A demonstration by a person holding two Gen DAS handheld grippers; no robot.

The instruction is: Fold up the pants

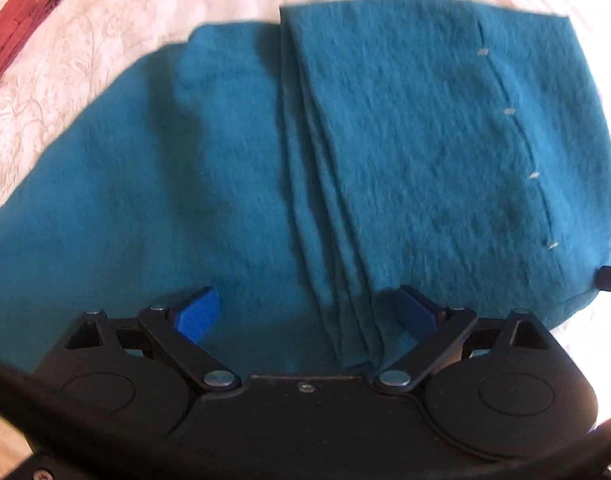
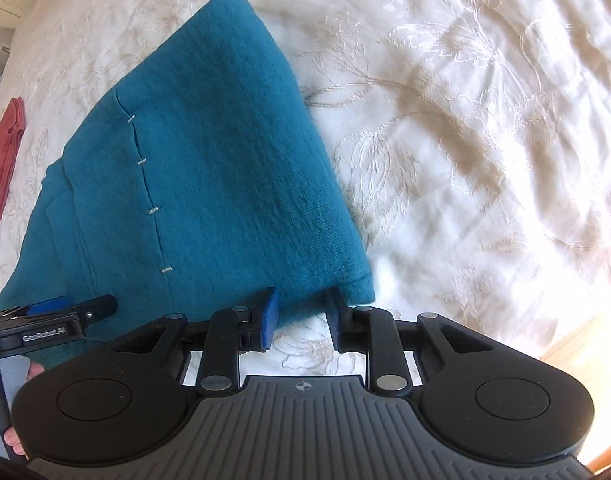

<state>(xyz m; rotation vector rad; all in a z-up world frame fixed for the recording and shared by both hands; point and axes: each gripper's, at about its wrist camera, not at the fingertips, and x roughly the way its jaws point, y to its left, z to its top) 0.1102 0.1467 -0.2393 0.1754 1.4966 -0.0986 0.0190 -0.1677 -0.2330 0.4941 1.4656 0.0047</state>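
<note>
Teal pants [image 1: 385, 128] lie folded on the bedspread [image 2: 465, 120]; left gripper [image 1: 309, 312] and right gripper [image 2: 301, 312] are open, empty. Stacked layers could be dragged askew if only some are pinched.

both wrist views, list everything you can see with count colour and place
teal pants: one, teal, partly folded on the bedspread, a line of small white stitches near one edge
red garment: one, rust red, lying apart from the pants at the far left on the bedspread
bedspread: one, cream white with embroidered flowers, under everything
left gripper: one, black with blue pads, jaws open over the layered edges of the pants
right gripper: one, black with blue pads, jaws open at the near corner of the pants, nothing pinched
hand: part of one, on the left gripper's handle at the lower left of the right wrist view
</note>
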